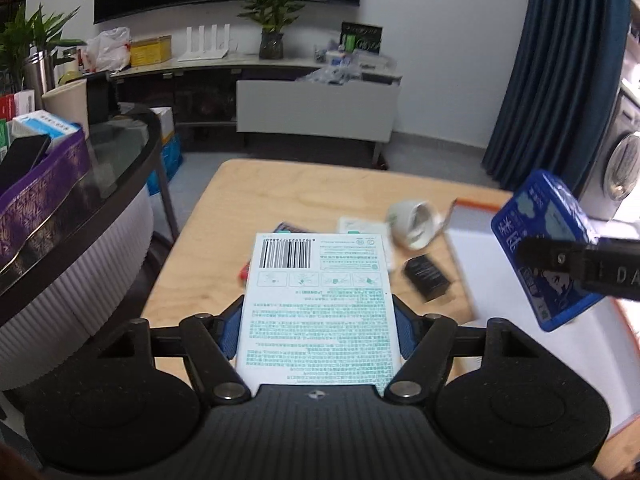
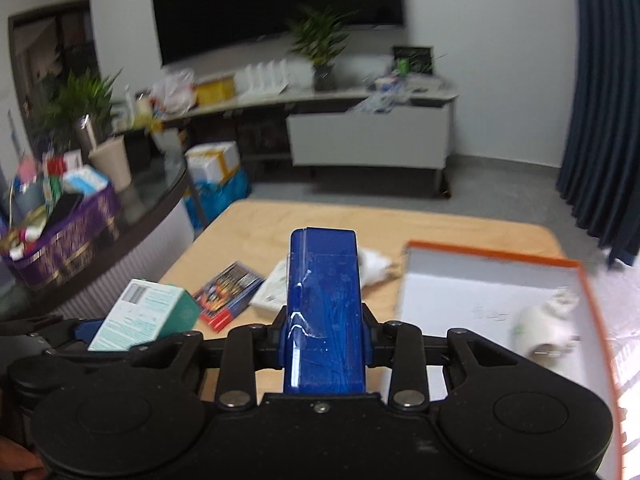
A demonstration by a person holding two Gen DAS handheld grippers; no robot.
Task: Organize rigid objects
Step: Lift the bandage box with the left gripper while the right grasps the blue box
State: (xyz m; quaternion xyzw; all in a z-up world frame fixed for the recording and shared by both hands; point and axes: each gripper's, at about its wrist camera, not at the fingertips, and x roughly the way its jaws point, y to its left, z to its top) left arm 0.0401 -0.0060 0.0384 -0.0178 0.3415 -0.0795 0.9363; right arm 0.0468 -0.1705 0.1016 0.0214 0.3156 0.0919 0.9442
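Both grippers loaded: two boxes held in the air above the wooden table (image 2: 256, 228).

The left gripper (image 1: 318, 330) pinches one white-green carton (image 1: 318, 304) by its long sides, light and crushable, I judge; the right gripper (image 2: 325, 344) clamps one glossy blue box (image 2: 325, 312), stiff, likely slippery. Nearby: one orange-rimmed tray (image 2: 480, 276) holding one white cup (image 2: 548, 332); on the table one more cup (image 1: 414, 224), one black box (image 1: 427, 278), one colourful packet (image 2: 228, 294).

Two held boxes (image 1: 318, 304) (image 2: 324, 312), seemingly two white cups (image 1: 414, 224) (image 2: 546, 330).
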